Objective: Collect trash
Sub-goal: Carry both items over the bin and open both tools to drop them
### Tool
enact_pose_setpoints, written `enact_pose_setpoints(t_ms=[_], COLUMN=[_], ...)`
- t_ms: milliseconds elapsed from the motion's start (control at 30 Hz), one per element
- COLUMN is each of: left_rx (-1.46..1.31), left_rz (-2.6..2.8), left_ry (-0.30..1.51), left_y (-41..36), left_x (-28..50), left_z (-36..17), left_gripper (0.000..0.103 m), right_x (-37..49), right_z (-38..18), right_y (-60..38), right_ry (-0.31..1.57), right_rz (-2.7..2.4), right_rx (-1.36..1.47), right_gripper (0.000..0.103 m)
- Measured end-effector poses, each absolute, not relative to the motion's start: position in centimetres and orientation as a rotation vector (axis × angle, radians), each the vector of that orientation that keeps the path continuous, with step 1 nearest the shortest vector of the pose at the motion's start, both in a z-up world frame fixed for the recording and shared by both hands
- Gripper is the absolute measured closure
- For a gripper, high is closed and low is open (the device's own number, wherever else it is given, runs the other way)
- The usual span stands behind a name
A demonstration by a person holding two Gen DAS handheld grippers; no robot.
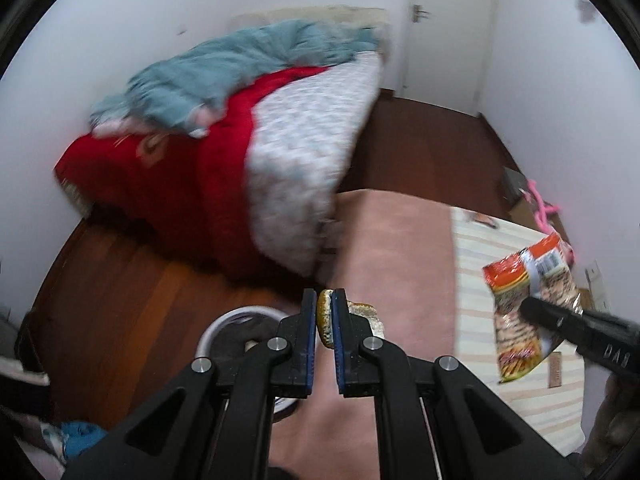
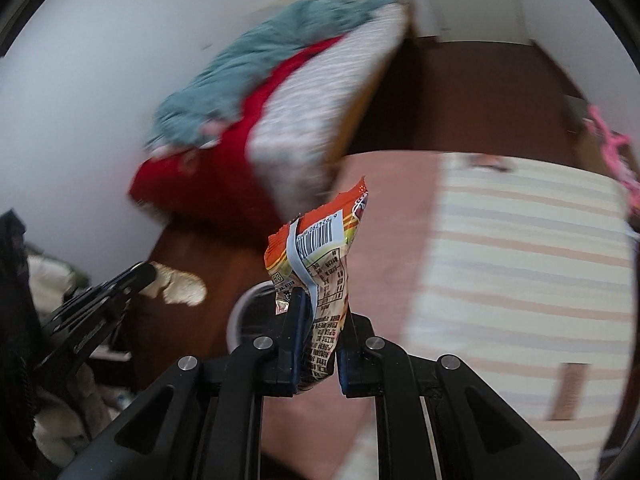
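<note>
Pinching a crust of what looks like bread [image 1: 325, 320], the left gripper [image 1: 324, 300] hangs above the bed [image 1: 400, 248]; the right gripper [image 2: 320, 300] fingers clamp an orange snack wrapper [image 2: 320, 248].

Orange snack wrapper [image 2: 320, 256] upright, crumpled; pale bread-like scrap [image 1: 325, 320], both pinched.

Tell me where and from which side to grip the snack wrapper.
Grip the snack wrapper at its crumpled lower end, coming from below with a pad on each flat face. It is a thin, flat packet, so it pinches flat between the pads. The right gripper already holds it this way, printed top standing free above.
</note>
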State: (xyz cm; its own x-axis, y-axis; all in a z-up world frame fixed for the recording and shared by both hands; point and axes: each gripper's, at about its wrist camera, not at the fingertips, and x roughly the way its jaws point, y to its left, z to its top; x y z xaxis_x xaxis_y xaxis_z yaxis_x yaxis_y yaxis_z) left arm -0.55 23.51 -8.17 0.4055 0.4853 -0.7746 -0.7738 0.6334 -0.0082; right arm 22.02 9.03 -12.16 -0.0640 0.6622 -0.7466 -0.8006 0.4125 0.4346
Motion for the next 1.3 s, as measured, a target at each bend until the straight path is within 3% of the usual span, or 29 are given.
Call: enact_pose_setpoints(t_ms=[267,500,633,700,733,767,867,967,1067,1300], left_rx=[-0.638,-0.808,-0.86,-0.877,-0.89,-0.894,-0.892,-0.876,-0.848,-0.777], left_rz=[0.888,0.84,0.846,0.861,0.871,0.882,0.926,0.964,0.998,1.02], left_ry=[0.932,1.074,1.13,1.136,1.129,1.123,1.127,1.129,1.111,1.049], left_y=[32.9,38.8,41.0,41.9,42.2,42.3,42.7,42.5,41.7,38.5], left_x=[-10.0,-10.8,-10.6,-11.1,-11.3,-11.7,-13.0,-13.9,-14.8,-15.9], left_z=[-15.3,-24.9,-29.0,-29.9,-30.4,-30.5,-30.6,-30.1,-28.7,-23.9], left_gripper=[0.098,0.096,0.091,0.063,0.034,0.019,0.017,0.0,0.0,0.0], right_x=[11.2,8.8,9.1,9.0,8.9,9.0,9.0,9.3,9.2,8.5], right_z=[-19.5,-29.1,-32.9,-34.2,-34.5,-34.7,-34.6,-34.3,-33.0,-28.7], right_y=[21.6,30.0,33.1,34.5,34.8,35.2,35.6,35.0,34.1,30.8], right_ry=[1.217,1.367,1.415,1.431,1.436,1.434,1.428,1.424,1.41,1.388], right_rz=[1.256,1.173,1.118,1.102,1.095,1.084,1.079,1.06,1.052,1.087], right_rx=[-0.355,-0.518,-0.608,-0.641,-0.653,-0.663,-0.681,-0.713,-0.736,-0.701], right_gripper=[0.089,0.089,0.087,0.077,0.066,0.055,0.037,0.02,0.002,0.0])
